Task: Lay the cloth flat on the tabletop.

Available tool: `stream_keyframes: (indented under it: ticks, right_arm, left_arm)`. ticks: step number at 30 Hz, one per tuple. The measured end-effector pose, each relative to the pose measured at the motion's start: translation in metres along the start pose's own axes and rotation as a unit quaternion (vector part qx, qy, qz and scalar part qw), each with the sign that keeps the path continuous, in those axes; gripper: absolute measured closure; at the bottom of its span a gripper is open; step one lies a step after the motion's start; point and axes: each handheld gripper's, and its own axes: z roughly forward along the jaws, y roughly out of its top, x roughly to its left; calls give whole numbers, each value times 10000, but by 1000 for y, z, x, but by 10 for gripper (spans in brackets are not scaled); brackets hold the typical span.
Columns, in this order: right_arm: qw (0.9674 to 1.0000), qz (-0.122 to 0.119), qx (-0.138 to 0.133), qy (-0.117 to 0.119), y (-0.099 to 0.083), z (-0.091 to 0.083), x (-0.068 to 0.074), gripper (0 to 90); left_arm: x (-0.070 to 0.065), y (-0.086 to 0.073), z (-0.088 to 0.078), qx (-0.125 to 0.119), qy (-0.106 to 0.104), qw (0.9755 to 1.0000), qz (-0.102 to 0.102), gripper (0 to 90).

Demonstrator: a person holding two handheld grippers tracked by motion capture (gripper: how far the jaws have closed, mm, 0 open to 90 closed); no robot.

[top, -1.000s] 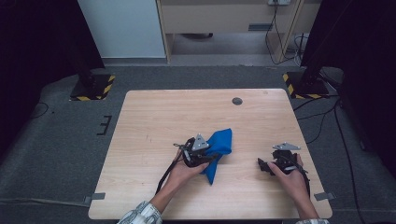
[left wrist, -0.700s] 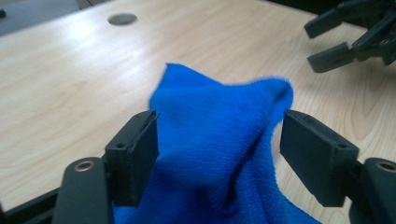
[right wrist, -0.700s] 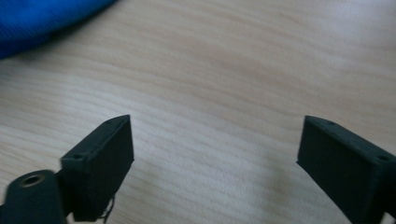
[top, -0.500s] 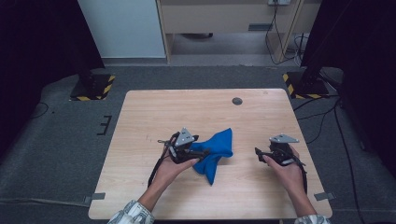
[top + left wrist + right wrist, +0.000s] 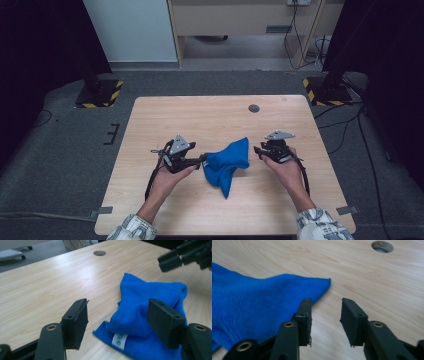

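Observation:
A crumpled blue cloth (image 5: 229,159) lies on the wooden table (image 5: 200,117) between my two grippers. The left gripper (image 5: 202,160) points right at the cloth's left edge. In the left gripper view, the left gripper (image 5: 120,320) is open: its jaws have just been closing a little and stand wide over the cloth (image 5: 147,307), whose white label (image 5: 118,340) shows. The right gripper (image 5: 257,150) points left, just off the cloth's right corner. In the right gripper view, the right gripper (image 5: 328,320) is open: its jaws have just been closing, with bare wood between them and the cloth's corner (image 5: 322,283) just ahead.
A round cable hole (image 5: 254,108) sits in the table's far part. Stand bases with yellow-black tape (image 5: 97,95) rest on the grey floor on both sides beyond the table. The right gripper (image 5: 185,255) also appears at the top right of the left gripper view.
The left gripper has slid left off the cloth, leaving it on the table. The right gripper has moved left and farther up the table toward the cloth, and its jaws have narrowed.

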Motion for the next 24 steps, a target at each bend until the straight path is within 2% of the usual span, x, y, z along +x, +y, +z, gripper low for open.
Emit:
stream_keyframes:
  ticks: [3,8,9,14,21,24]
  right_arm:
    - [9999,-73,17,80,9,9,4,684]
    - [9998,-134,143,81,19,25,8,685]
    - [9997,-90,214,76,22,35,9,659]
    - [9994,-28,357,23,30,53,9,557]
    - [9985,69,547,24,28,68,7,472]
    - [9982,81,598,46,26,71,8,477]
  left_arm:
    - [2,-6,-1,86,57,9999,72,334]
    - [6,-10,0,113,114,9999,5,335]
    - [7,-11,0,141,179,9997,42,338]
    - [14,-14,-1,164,257,9995,-46,341]
    - [19,-17,0,203,325,9992,-80,344]
    - [20,-17,0,195,346,9992,-103,344]
